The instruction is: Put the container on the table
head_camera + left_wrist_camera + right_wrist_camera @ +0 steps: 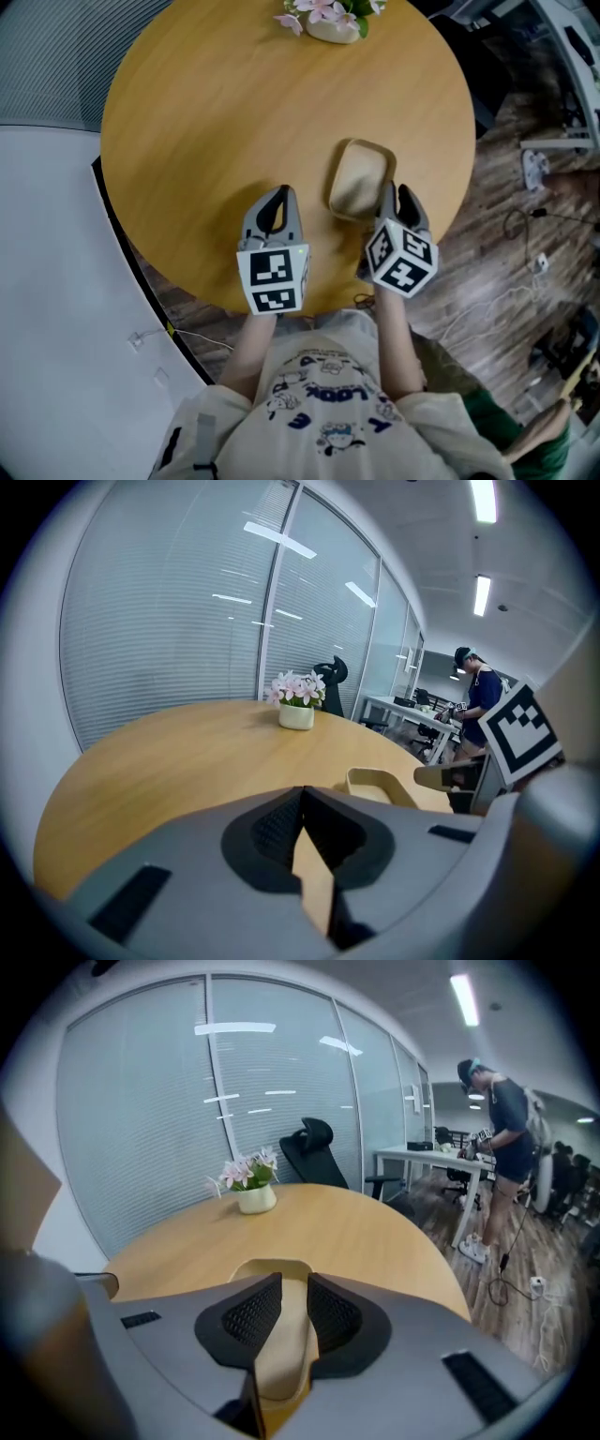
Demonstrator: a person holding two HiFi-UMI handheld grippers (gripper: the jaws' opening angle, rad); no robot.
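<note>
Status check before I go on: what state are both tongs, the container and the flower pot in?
Left tongs: shut, nothing between them.
Right tongs: shut on the container's near rim.
Container: upright, open on top, empty, seemingly resting on the table.
Flower pot: upright at the table's far edge, apart from both tongs.

We are in an office: blind-covered glass partitions (141, 1129), a swivel chair (314, 1152), a white desk (427, 1157), ceiling strip lights (464, 997).
</note>
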